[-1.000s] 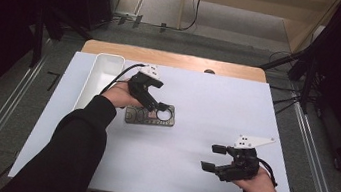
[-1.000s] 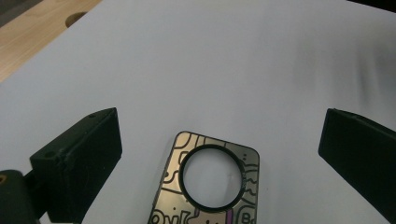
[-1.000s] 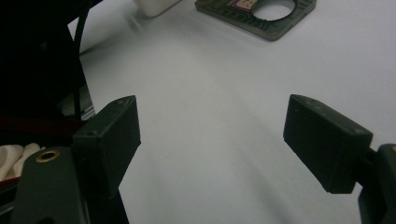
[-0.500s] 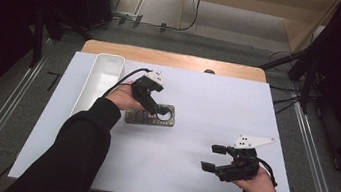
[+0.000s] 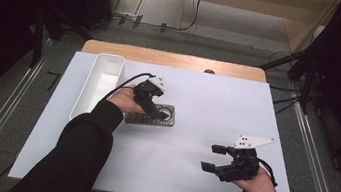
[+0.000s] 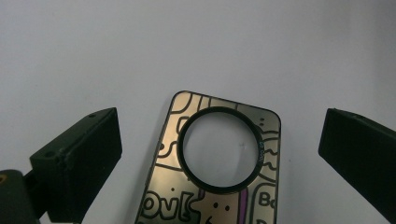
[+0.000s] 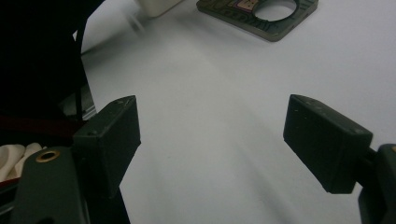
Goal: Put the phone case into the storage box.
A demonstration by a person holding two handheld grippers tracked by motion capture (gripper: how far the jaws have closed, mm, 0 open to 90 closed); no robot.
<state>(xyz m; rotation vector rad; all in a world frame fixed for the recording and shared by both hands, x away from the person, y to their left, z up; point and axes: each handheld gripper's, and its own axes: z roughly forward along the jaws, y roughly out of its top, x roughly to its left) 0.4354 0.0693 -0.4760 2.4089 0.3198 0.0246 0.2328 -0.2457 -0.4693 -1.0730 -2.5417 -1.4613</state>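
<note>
Left gripper view: the patterned plate [image 6: 219, 177] is cut off by the bottom edge, so its drawn letters and purple stripe run out of frame. Both jaws are clipped too, one at lower left, one at lower right.

High view: the left gripper [image 5: 150, 98] covers the plate's left part in mid-frame; whether the jaws touch it can't be told. The dark spot [image 5: 208, 71] at the table's far edge is too small to identify.

Right gripper view: the plate is cut by the top edge, the white tray [image 7: 156, 5] is a clipped blur at the top, and the upper left is too dark to read.
</note>
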